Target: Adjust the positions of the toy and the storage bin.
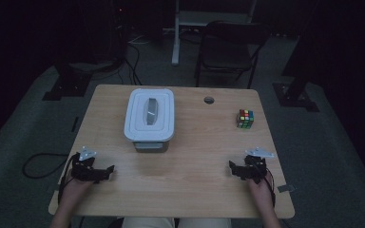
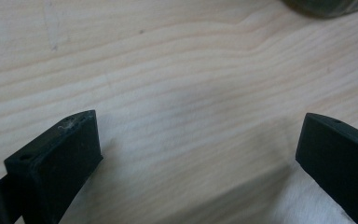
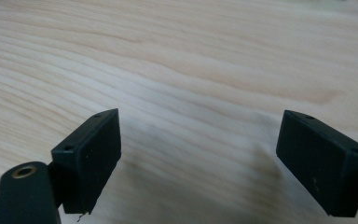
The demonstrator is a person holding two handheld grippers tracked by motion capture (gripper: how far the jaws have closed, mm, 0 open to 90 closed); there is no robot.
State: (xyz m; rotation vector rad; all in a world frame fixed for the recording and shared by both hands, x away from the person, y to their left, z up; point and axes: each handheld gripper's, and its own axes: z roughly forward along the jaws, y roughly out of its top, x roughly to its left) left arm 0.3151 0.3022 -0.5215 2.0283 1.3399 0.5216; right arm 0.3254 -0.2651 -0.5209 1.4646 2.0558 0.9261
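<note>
A white lidded box (image 1: 149, 118) with a grey handle on its lid stands at the back middle of the wooden table (image 1: 195, 156). A colour cube (image 1: 245, 118) sits toward the back right. My left gripper (image 1: 107, 171) rests low over the near left of the table, its jaws pointing inward. They stand wide apart over bare wood in the left gripper view (image 2: 198, 140). My right gripper (image 1: 233, 168) mirrors it at the near right, open too, with nothing between its fingers (image 3: 200, 135).
A small round hole (image 1: 209, 99) marks the tabletop behind the box. A dark chair (image 1: 228, 47) and stand legs occupy the floor beyond the table. A dark rounded edge (image 2: 326, 4) shows at the top right of the left gripper view.
</note>
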